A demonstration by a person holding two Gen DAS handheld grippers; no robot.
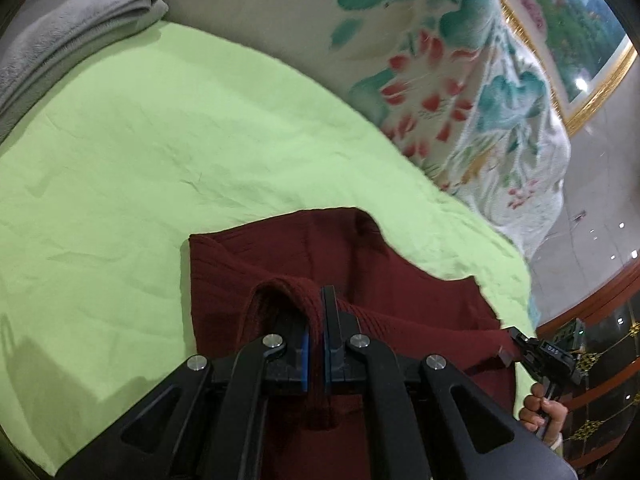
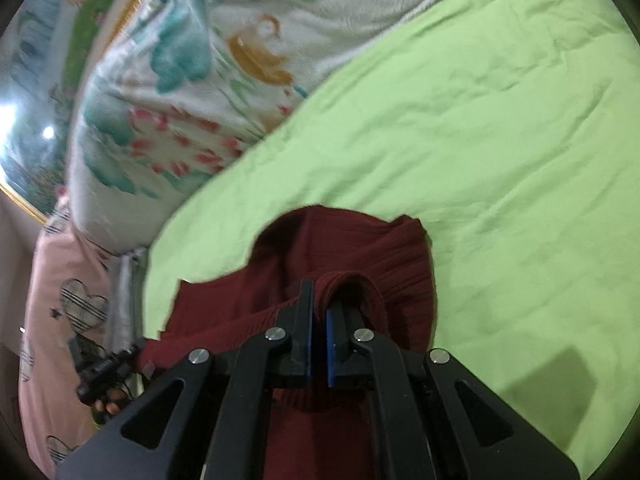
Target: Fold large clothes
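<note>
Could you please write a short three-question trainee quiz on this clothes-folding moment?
1. True or false: the left tongs are shut on the dark red knitted garment.
2. What lies directly under the garment? A) light green sheet B) folded grey blanket C) floral quilt
3. Fill in: the right tongs grip the ____ garment.

Key: 1 true; 2 A; 3 dark red (same knit, pinched between the blue pads).
</note>
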